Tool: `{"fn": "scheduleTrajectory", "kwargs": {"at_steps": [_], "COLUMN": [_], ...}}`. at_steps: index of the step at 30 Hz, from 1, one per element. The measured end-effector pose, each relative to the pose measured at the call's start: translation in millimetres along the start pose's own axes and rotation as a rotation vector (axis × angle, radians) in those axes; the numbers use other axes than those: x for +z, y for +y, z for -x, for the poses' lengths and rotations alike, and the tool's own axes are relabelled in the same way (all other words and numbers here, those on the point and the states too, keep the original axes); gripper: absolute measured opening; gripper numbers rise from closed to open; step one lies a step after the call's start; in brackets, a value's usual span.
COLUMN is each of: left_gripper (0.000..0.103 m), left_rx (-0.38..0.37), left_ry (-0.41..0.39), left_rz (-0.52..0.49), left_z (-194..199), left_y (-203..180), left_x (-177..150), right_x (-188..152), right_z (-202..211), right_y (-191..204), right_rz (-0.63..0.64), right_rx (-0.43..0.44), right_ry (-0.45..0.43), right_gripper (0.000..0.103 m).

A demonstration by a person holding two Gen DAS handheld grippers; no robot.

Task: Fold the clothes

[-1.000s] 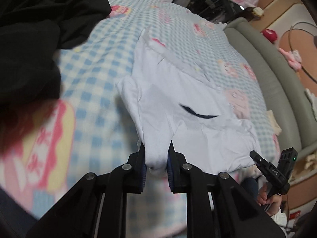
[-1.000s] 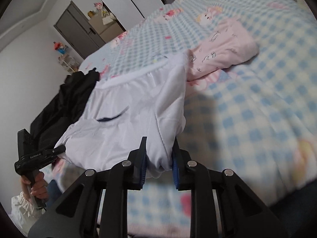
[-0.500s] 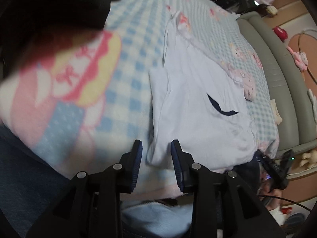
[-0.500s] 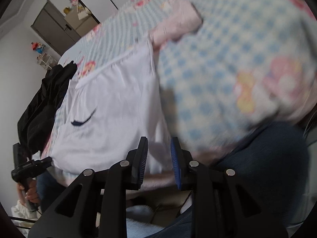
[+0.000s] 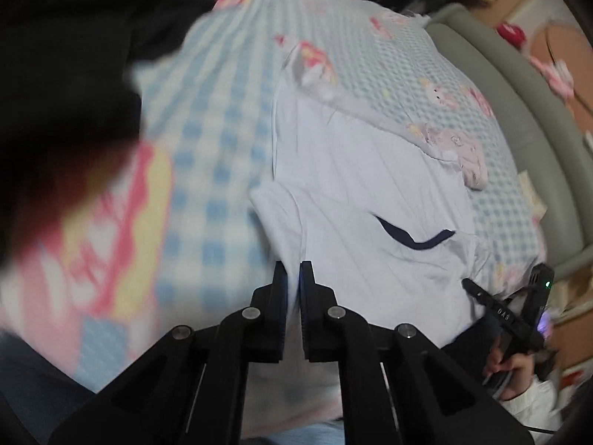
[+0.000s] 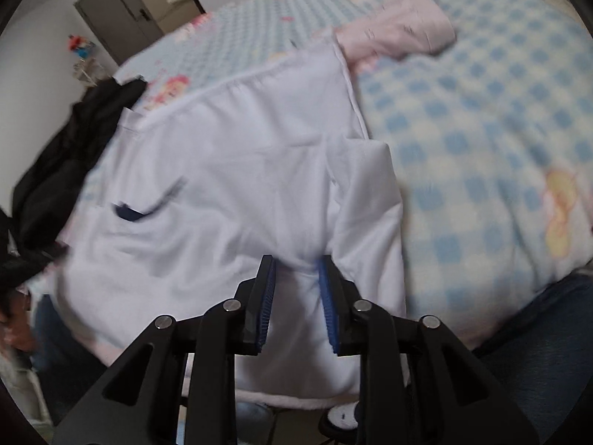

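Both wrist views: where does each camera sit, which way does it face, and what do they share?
Left wrist: on the left gripper, looking down over the bed; its fingers pinch the white garment; the right gripper and hand show at the lower right.
Right wrist: on the right gripper, facing the bed and the wardrobes; garment fabric sits between its fingers.
Shared: white garment, black clothes, pink garment.
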State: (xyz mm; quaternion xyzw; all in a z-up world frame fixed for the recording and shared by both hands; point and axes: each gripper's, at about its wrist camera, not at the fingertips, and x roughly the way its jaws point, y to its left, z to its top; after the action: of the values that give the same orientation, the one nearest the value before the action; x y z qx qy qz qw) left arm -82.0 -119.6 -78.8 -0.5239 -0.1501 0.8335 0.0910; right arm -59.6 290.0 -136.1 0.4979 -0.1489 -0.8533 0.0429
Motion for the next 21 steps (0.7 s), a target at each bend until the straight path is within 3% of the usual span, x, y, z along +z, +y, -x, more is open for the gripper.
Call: {"fn": "scheduleTrajectory", "kwargs": {"at_steps": [3, 4, 6, 8, 11, 14, 16, 18, 21], "left_gripper": [0.007, 0.007, 0.007, 0.008, 0.012, 0.016, 0.015, 0.015, 0.016], "left_rx": [0.117, 0.113, 0.053, -0.030, -0.105, -0.086, 0.025, 0.067, 0.045], "left_ry": [0.053, 0.055, 0.036, -0.045, -0.090, -0.006, 0.056, 0.077, 0.020], "left_rz": [0.018, 0.032, 0.051, 0.040, -0.065, -0.118, -0.134, -0.069, 0.044], "left_z": [-0.9, 1.5, 10.3, 24.1, 23.7, -12.8, -32.8, -36.6, -16.8], "left_y": [19.3, 27.4, 37.3, 25.0, -13.7, -42.1, -42.5, -24.8, 2.4], "left_x": [2.3, 1.1, -0.9, -0.7, -1.0, -4.1, -6.9, -2.1, 12.6], "right_x": [1.6, 2.4, 2.8, -1.3, -0.6, 1.5, -0.4, -2.7, 0.9], "right_z": [12.8, 17.8, 26.5, 36.1, 43.5, 32.7, 15.9, 4.2, 13.2], "right_y": [-9.2, -12.5, -17.3, -8.7, 31.9, 61.6, 58.8, 50.1, 28.4], "right_rz": [-0.016, -0.022, -0.051, -0.071, 0.103, 0.173, 0.161, 0.138, 0.082], "right_rx": [-0.038, -0.052, -0.041, -0.033, -0.054, 0.016, 0.019, 0.002, -0.016], "right_ry": [-0.029, -0.040, -0.060, -0.105, -0.155, -0.135, -0.070, -0.026, -0.033], "right_gripper": [0.021, 0.021, 0.021, 0.025, 0.026, 0.026, 0.026, 0.023, 0.023]}}
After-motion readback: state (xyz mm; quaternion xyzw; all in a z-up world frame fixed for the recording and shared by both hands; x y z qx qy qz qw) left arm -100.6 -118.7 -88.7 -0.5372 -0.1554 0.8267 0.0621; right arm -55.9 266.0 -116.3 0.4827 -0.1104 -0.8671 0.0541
